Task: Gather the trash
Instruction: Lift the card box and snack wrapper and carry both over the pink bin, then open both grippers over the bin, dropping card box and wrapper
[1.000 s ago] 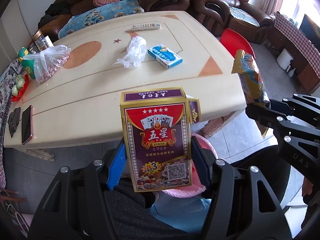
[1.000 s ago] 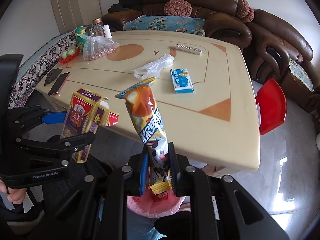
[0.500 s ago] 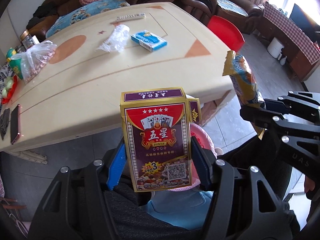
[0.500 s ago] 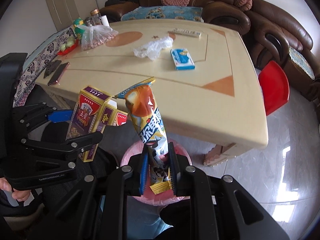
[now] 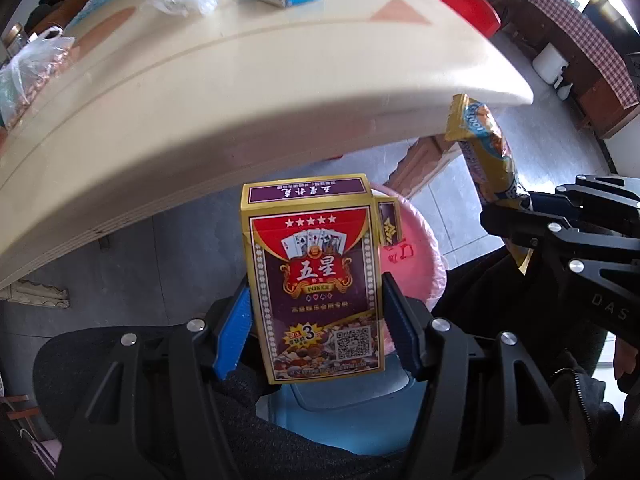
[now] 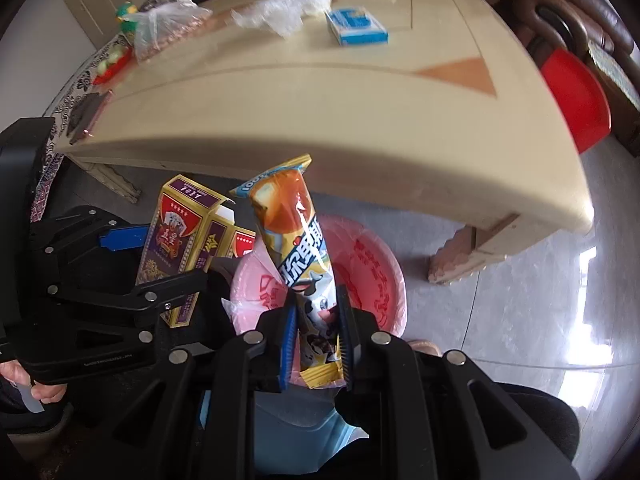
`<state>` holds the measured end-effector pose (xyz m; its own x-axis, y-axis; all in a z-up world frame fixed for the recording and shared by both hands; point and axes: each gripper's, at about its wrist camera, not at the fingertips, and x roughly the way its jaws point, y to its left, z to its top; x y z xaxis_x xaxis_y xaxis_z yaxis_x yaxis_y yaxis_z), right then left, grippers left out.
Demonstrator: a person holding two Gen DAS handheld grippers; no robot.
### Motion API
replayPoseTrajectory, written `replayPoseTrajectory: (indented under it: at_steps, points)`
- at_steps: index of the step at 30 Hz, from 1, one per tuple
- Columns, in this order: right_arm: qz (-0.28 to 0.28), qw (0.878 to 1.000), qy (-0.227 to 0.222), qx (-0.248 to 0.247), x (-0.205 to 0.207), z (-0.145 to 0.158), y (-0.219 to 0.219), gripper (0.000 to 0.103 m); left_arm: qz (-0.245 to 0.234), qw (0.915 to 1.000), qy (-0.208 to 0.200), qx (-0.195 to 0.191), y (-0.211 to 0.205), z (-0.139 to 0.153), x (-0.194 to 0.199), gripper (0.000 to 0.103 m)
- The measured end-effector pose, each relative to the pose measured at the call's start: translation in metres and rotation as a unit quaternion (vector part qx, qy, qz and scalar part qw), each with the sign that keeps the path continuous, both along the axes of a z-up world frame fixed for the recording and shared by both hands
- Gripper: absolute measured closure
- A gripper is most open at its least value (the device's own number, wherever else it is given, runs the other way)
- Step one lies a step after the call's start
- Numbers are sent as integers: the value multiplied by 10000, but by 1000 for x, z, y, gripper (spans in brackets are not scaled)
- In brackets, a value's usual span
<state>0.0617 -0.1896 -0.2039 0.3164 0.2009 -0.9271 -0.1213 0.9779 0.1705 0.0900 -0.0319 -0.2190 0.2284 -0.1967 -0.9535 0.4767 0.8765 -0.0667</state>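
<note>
The left claw [image 5: 316, 320] is clamped on a playing-card box [image 5: 316, 280], its blue pads pressed against the box's two long sides, so the printed front faces the camera and the top flap stands open. The right claw [image 6: 316, 336] is pinched together on the lower end of an ice-cream wrapper [image 6: 296, 236], which sticks up and tilts a little away from the fingers.

Take the pink-lined trash bin [image 6: 372, 276] as the landmark. It stands on the grey tile floor just in front of the near edge of the counter [image 6: 360, 112]. The wrapper hangs directly above the bin's open mouth. The card box is held above the bin's left rim in the right wrist view, just beside the wrapper and apart from it (in the left wrist view the bin's pink liner [image 5: 412, 256] shows behind and to the right of the box).

On the counter, well beyond the bin, lie a crumpled clear plastic bag [image 6: 284, 12] and a blue-and-white carton [image 6: 356, 26] just beside it. A tied plastic bag of reddish contents [image 6: 168, 28] sits toward the counter's far left corner. A red stool [image 6: 576, 100] stands off the counter's right end.
</note>
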Motion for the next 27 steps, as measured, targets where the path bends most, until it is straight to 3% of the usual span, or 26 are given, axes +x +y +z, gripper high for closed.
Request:
replayPoseTrajectory:
  at_steps: [19,27]
  points:
    - [-192,9915,1281,136,35,-142,3,84,73,9919,1216,348,-21,-124,27,43]
    - [-232,9841,1756,163,43,-193,-1,84,121,9877,1470,523,-23,-158,35,43]
